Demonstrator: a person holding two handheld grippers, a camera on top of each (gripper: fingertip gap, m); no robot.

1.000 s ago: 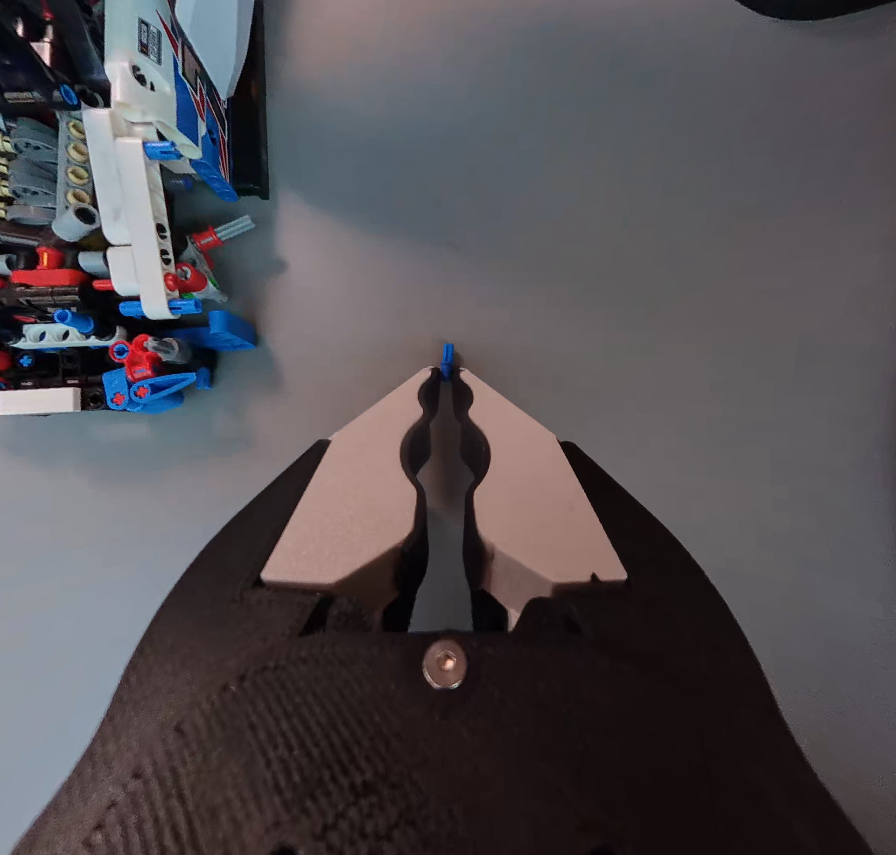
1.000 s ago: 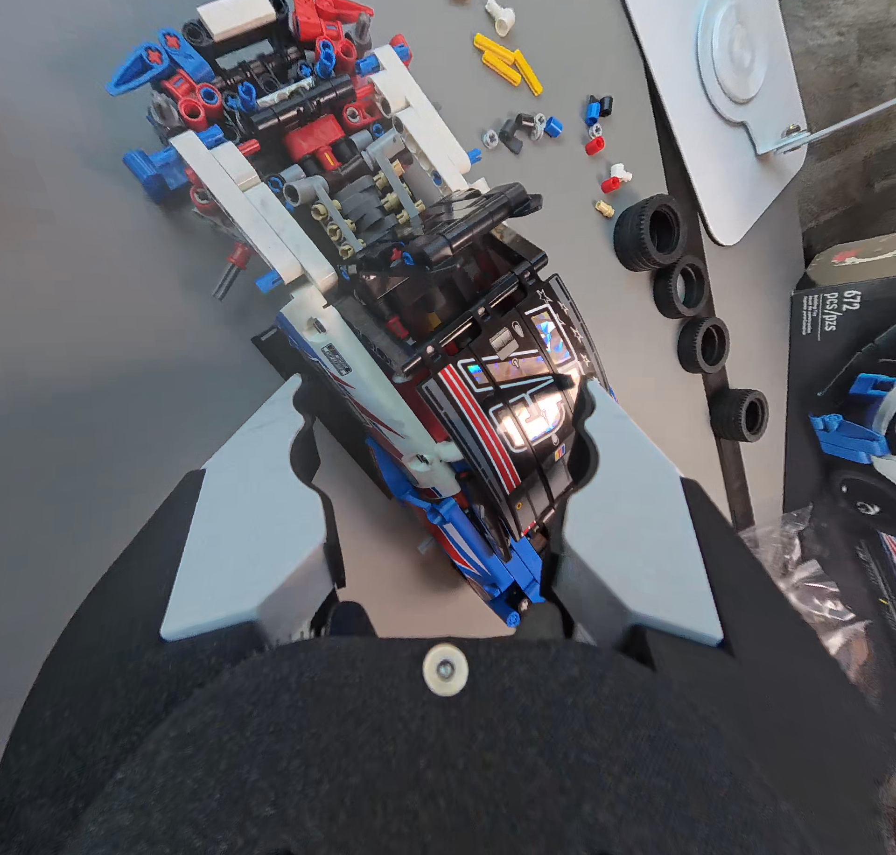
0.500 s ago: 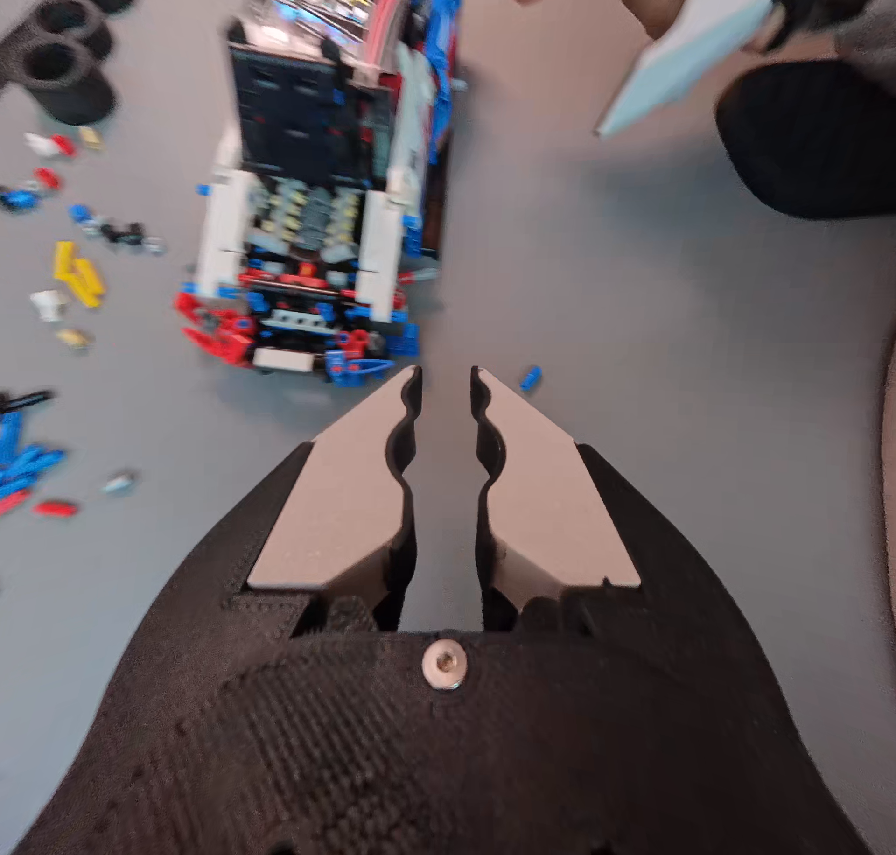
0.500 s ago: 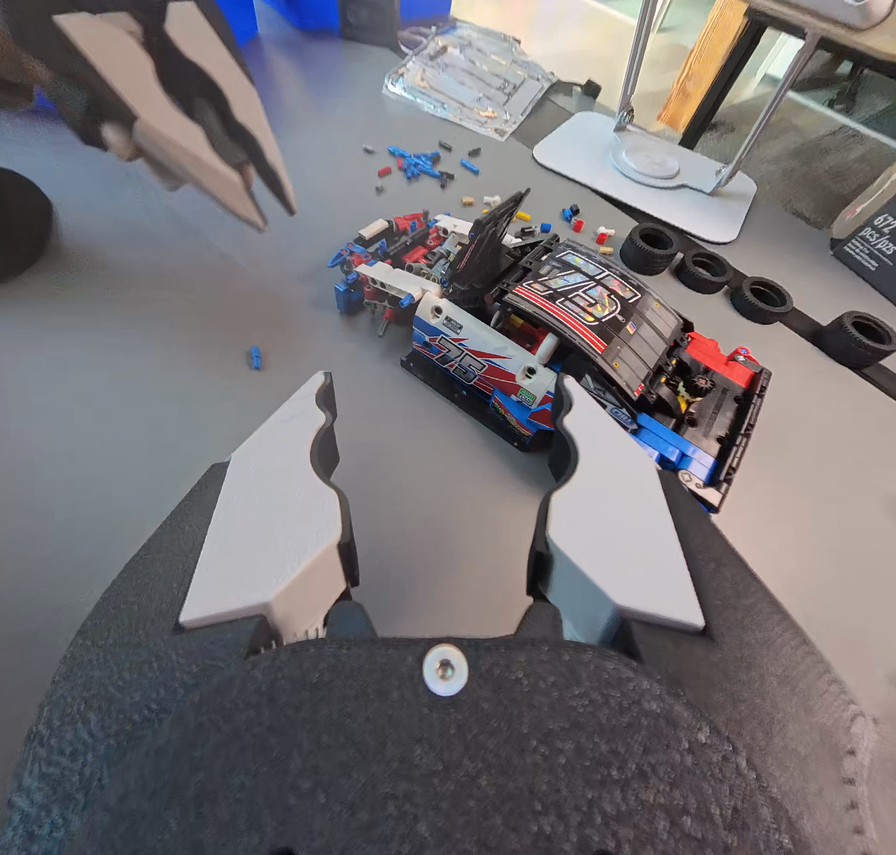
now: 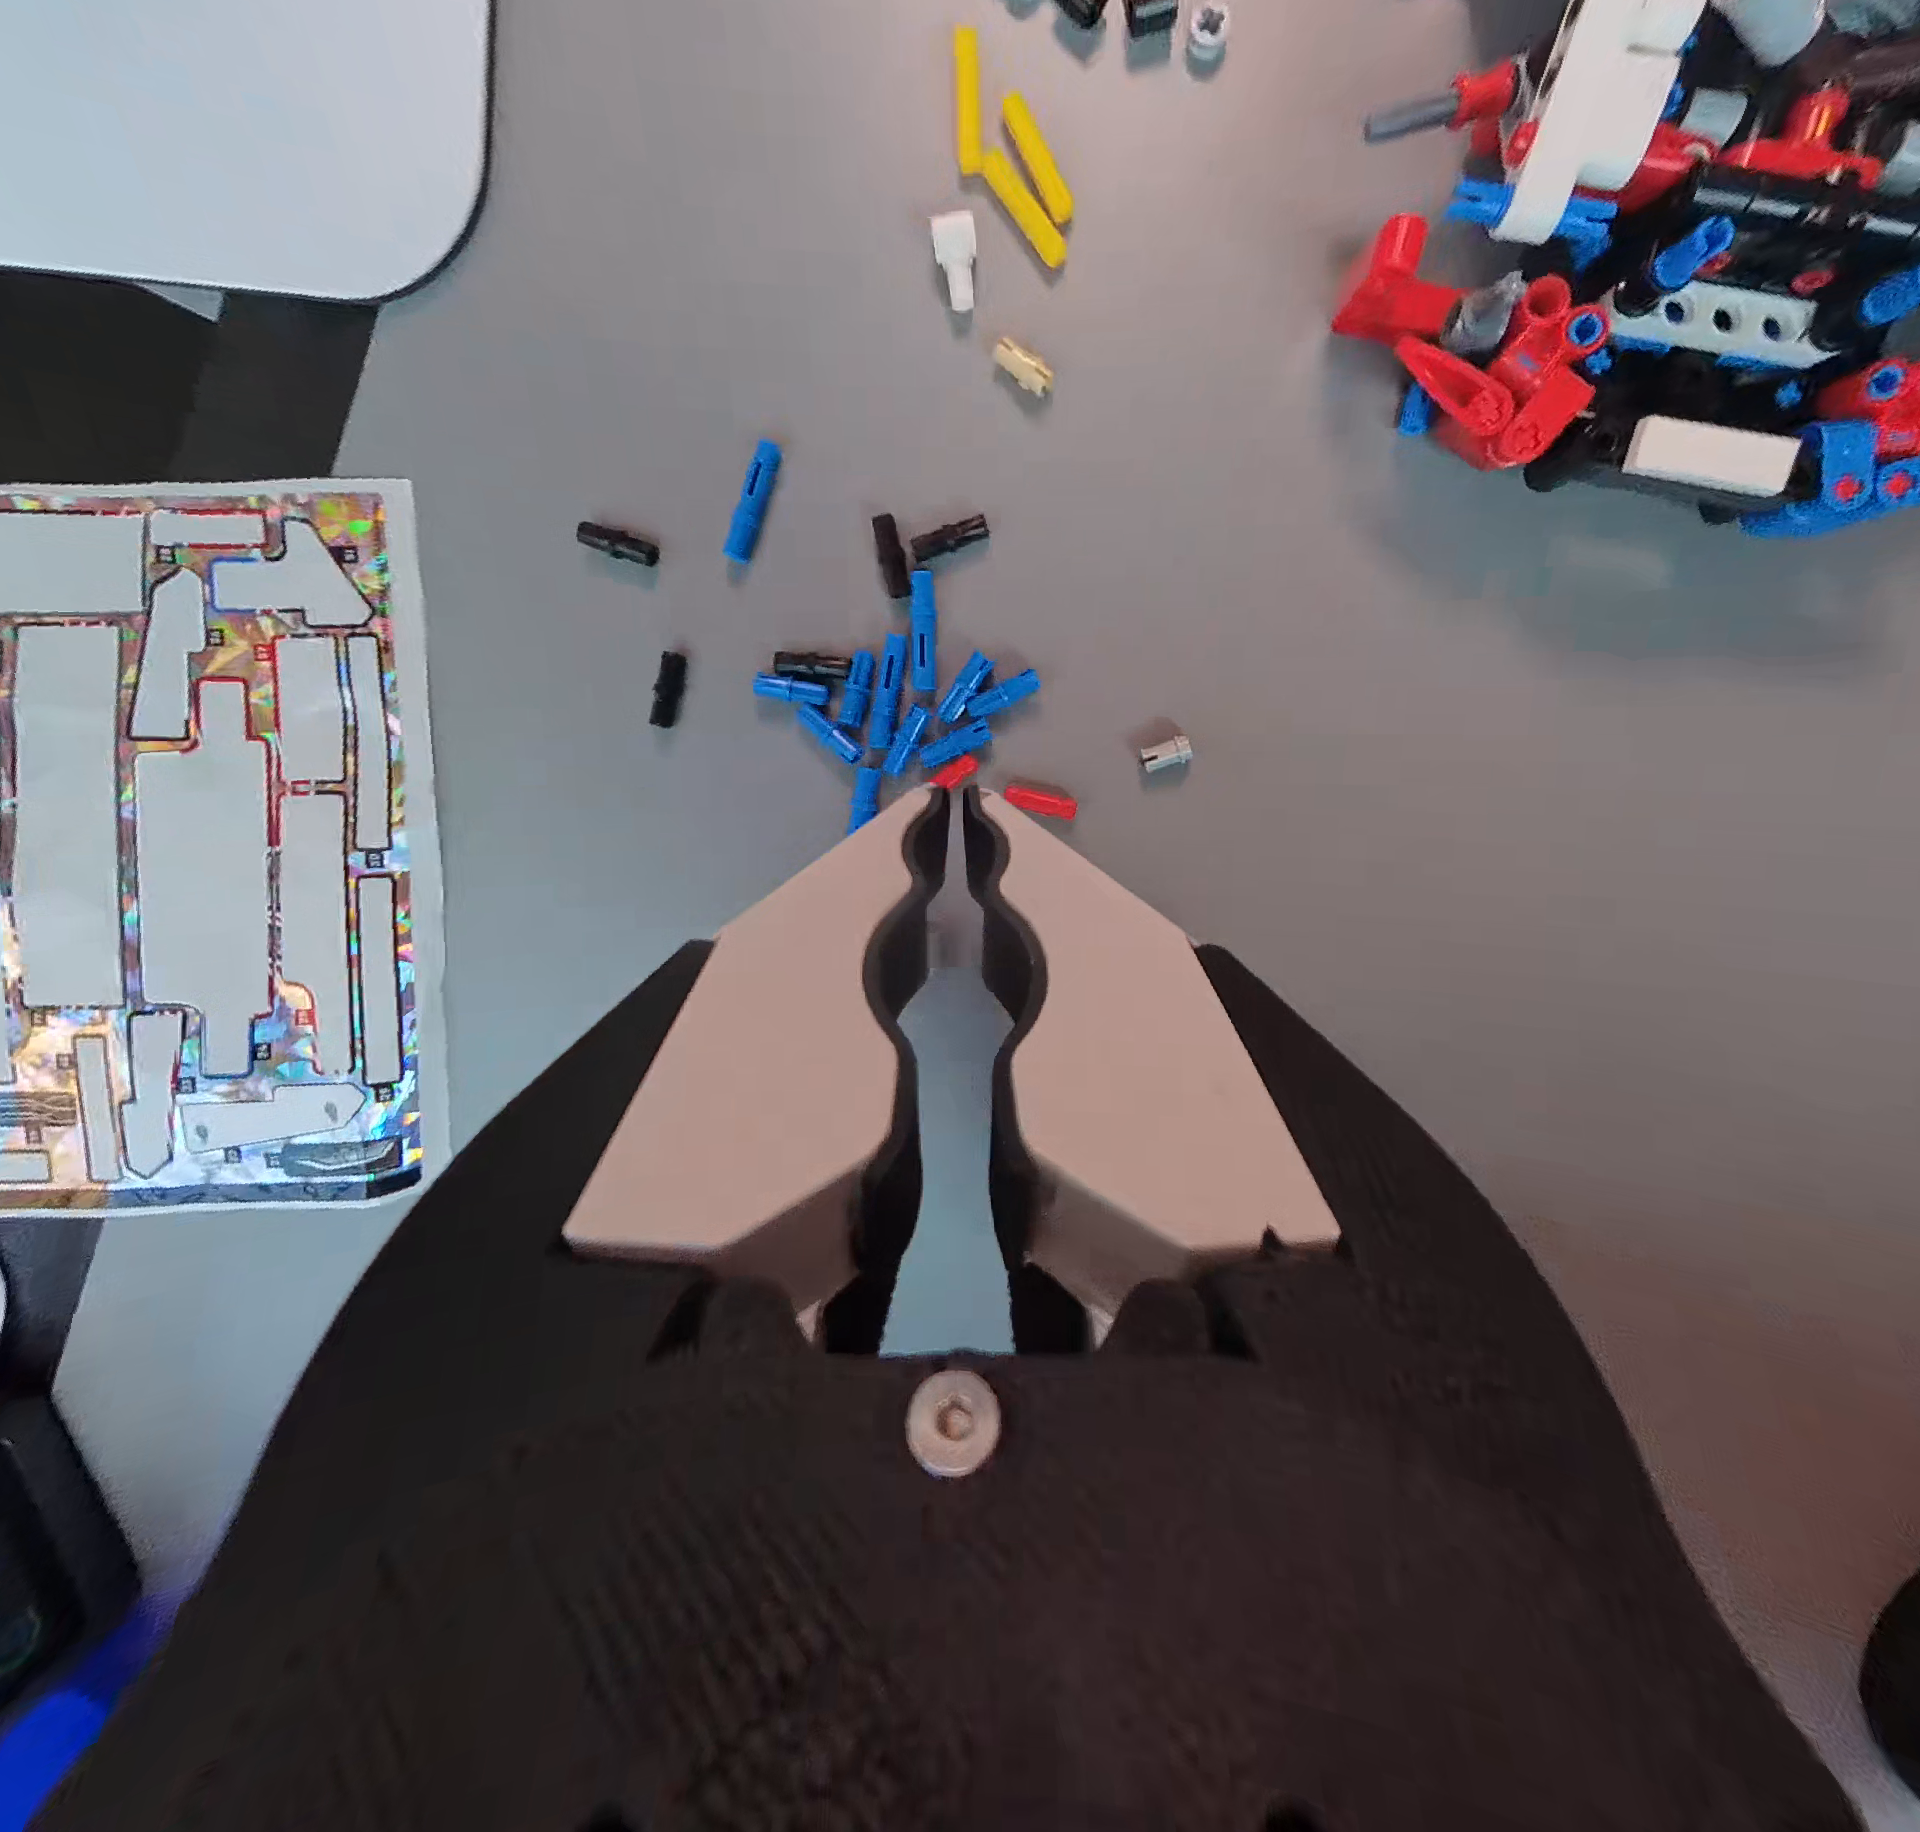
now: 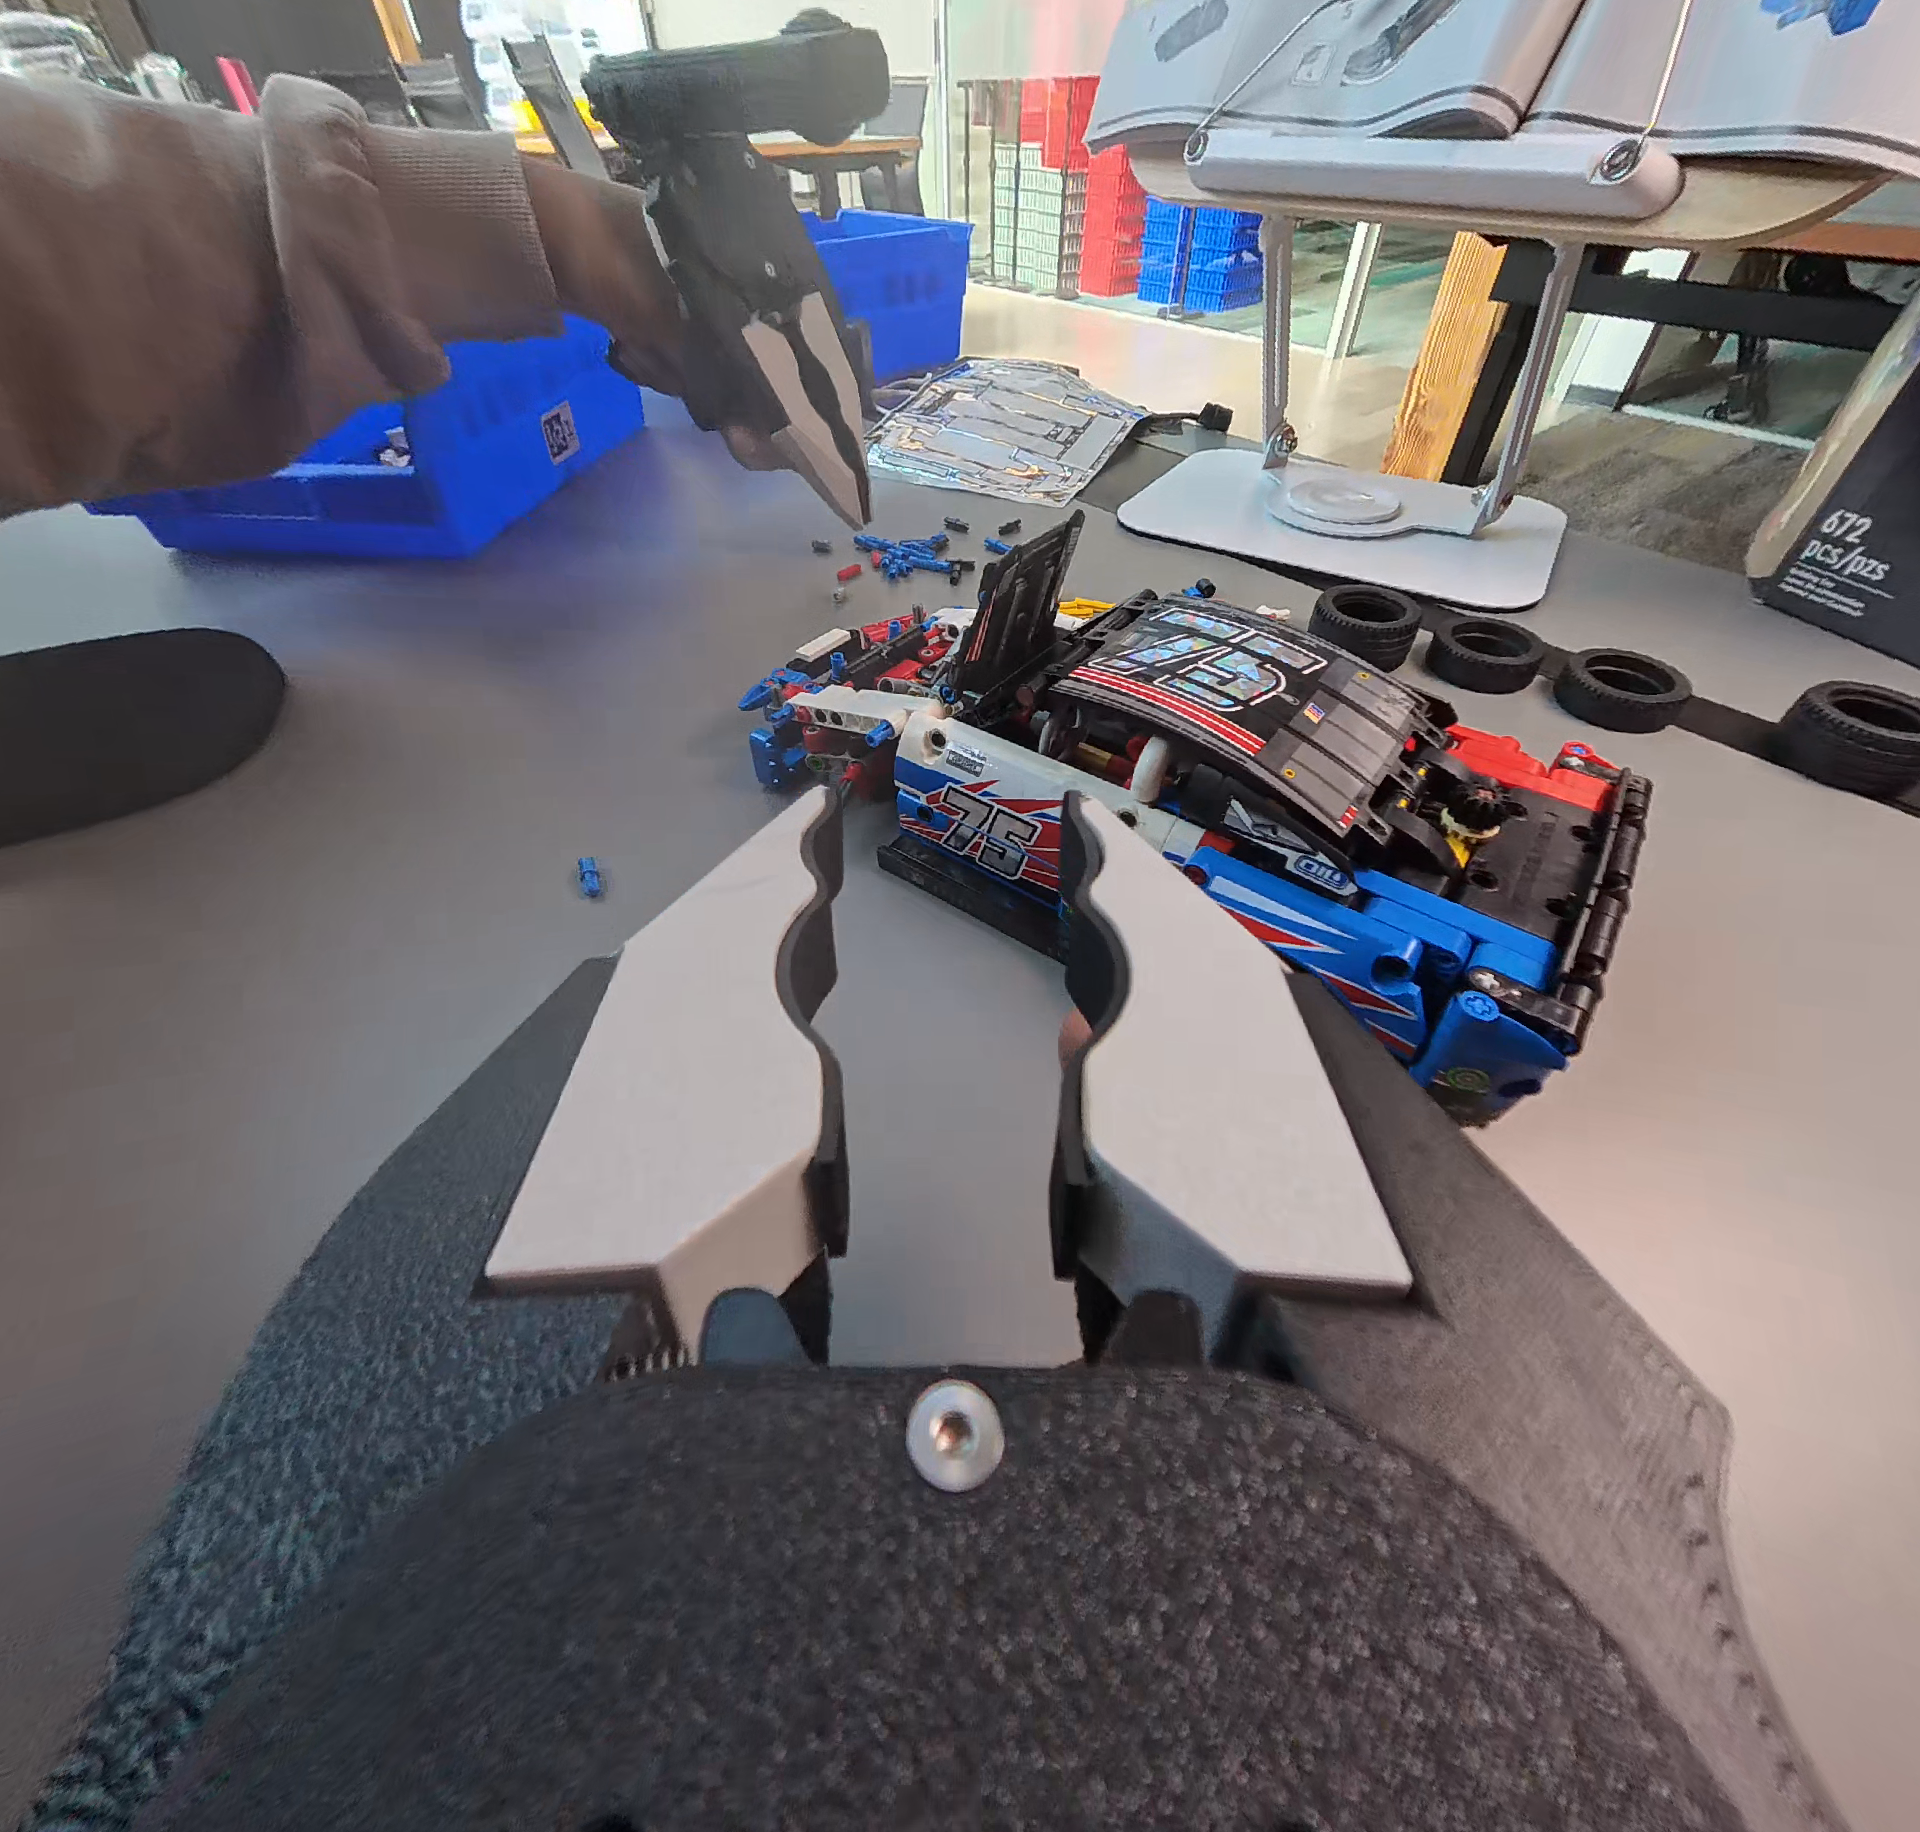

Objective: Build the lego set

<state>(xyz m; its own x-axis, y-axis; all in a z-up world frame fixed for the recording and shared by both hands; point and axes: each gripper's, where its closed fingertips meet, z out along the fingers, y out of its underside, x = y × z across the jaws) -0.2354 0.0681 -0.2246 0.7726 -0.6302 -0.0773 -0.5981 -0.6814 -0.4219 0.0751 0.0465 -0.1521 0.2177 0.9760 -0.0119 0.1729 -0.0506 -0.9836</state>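
Left tongs [image 5: 954, 795], at the centre of the left wrist view, have their jaws nearly together, with only a narrow slit between the tips and nothing held; the tips hang over the near edge of a heap of blue pins [image 5: 902, 704], just beside two red pins [image 5: 1042, 798]. At the left edge of that view lies a shiny sticker sheet [image 5: 208, 847] with its shapes peeled out; black pins [image 5: 617, 543] lie between it and the heap. Above the heap sit yellow rods [image 5: 1013, 156] and a white connector [image 5: 954, 255]; a small grey piece [image 5: 1164, 752] lies to its right. The rear end of the lego car [image 5: 1683, 255] fills the upper right corner.

Right tongs [image 6: 951, 826], in the lower centre of the right wrist view, stand open with a clear gap and hold nothing, their tips just in front of the car's white side panel. A sleeve [image 6: 260, 265] enters at upper left. A single blue pin [image 6: 590, 876] lies on the grey table [image 6: 364, 951] left of the tongs. A blue bin [image 6: 416, 473] stands at left rear. The car sits right of centre, four black tyres [image 6: 1486, 652] in a row behind it, and a book stand [image 6: 1351, 504] with an open booklet at upper right.
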